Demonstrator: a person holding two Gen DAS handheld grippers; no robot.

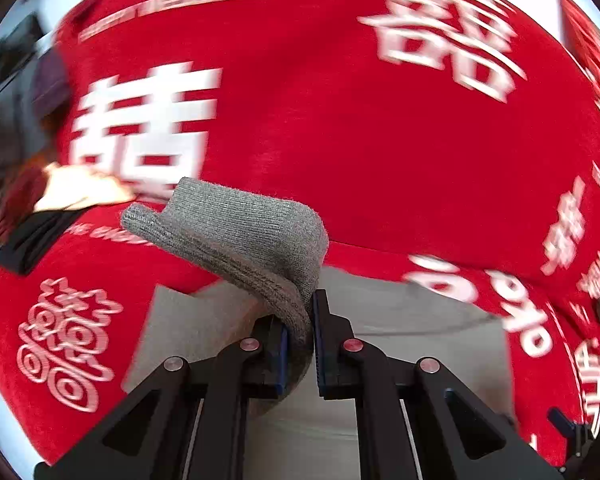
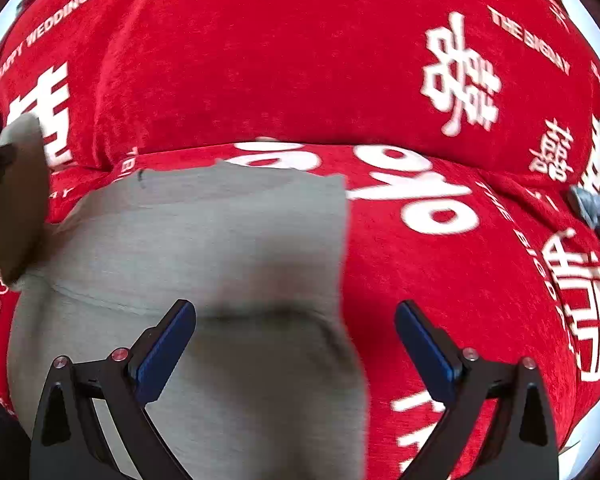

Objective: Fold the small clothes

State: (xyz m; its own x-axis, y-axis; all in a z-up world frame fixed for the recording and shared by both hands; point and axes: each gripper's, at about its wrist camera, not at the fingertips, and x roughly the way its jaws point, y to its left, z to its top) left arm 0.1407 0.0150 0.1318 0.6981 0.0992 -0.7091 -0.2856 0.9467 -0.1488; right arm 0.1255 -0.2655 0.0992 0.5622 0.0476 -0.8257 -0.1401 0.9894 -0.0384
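The left gripper [image 1: 300, 344] is pressed together on a grey knit sock [image 1: 236, 232]: the fabric is pinched between the blue pads [image 1: 320, 344], and the free end rises from them and flops over to the left, hanging in the air above the red cloth [image 1: 340, 140]. That cloth, printed with white characters and lettering, covers the whole surface under both grippers; whether a table or a bed lies beneath it cannot be told. Below the sock, a flat pale grey garment [image 1: 400, 320] lies spread on the red cloth, and much of the left view is blurred. The right gripper [image 2: 296, 344] is spread wide with nothing between its blue pads [image 2: 168, 344], hovering over the same pale grey garment [image 2: 220, 232], whose straight right edge runs down the middle of that view. At the left edge of the right view, a blurred grey shape that may be the held sock [image 2: 20, 200] hangs over the garment's left side. At the far right edge, a small bluish-grey bundle [image 2: 596, 208] rests on the red cloth, well apart from the garment.
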